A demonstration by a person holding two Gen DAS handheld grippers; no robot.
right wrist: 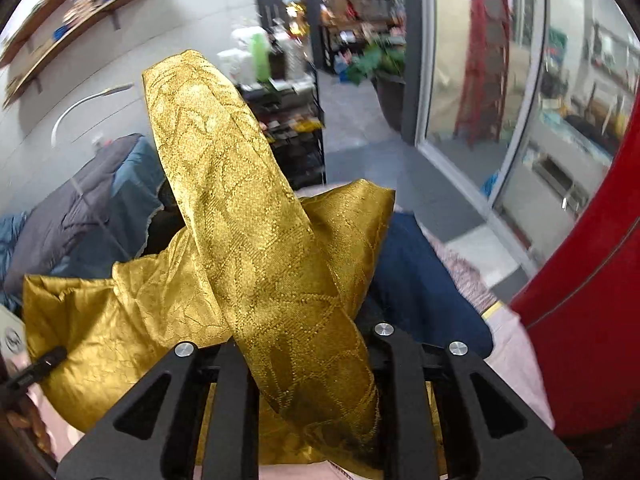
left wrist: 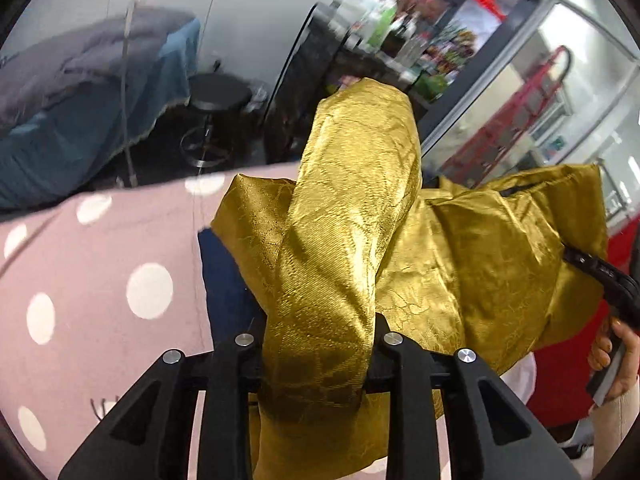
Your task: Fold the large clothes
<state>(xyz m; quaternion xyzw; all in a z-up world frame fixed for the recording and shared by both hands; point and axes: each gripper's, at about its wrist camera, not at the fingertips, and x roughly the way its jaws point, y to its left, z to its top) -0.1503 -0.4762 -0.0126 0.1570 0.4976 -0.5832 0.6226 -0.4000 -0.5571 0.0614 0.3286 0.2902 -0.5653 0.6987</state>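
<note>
Both our hand-held grippers, left and right, each clamped on gold garment over dotted pink bed.

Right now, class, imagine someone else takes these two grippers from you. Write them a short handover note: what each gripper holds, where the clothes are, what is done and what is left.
Left gripper: shut on a bunched fold of the gold garment.
Right gripper: shut on another bunched fold of the same garment.
Where: the garment is lifted, crumpled, hanging between the grippers above the pink dotted sheet. A dark blue cloth lies under it.
Done: garment picked up at two points.
Left: spread it flat on the sheet, then make every fold. No neat fold shows yet.
</note>
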